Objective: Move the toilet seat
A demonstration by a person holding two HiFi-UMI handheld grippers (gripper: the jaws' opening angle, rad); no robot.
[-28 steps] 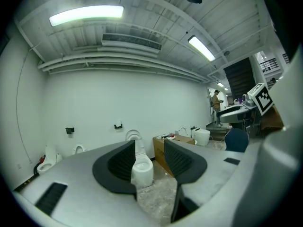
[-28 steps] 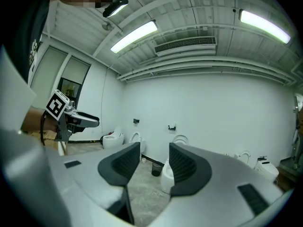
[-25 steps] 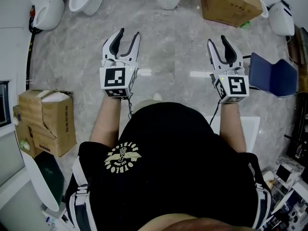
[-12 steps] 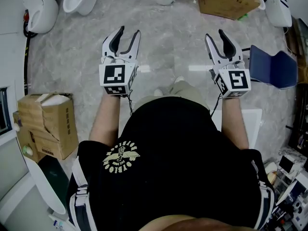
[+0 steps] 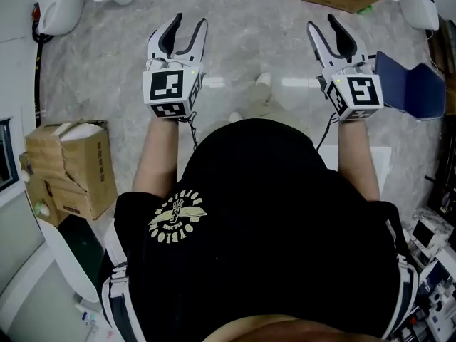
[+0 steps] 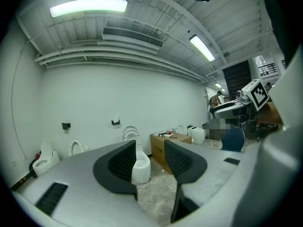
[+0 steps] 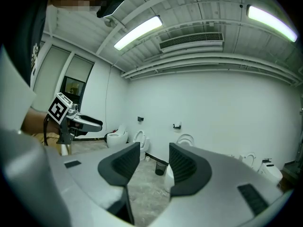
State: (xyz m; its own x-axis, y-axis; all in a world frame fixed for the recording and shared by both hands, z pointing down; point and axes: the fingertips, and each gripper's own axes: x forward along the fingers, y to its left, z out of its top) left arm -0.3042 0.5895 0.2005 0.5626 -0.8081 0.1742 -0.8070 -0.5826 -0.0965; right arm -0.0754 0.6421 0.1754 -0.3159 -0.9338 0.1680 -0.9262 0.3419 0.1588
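Nearest, a person in a black T-shirt point(image 5: 256, 226) stands on the grey marbled floor point(image 5: 242, 48). The left gripper point(image 5: 189, 21) and right gripper point(image 5: 322, 23) are held forward, each with its jaws apart and empty. At the floor's far edge, the white toilet seat point(image 6: 129, 133) stands raised above its white toilet bowl point(image 6: 140, 168), beside a brown cardboard box point(image 6: 163, 148).

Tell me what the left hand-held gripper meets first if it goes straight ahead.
The left hand-held gripper would probably meet the white toilet seen between its open jaws; nothing nearer shows, though depth is unclear.
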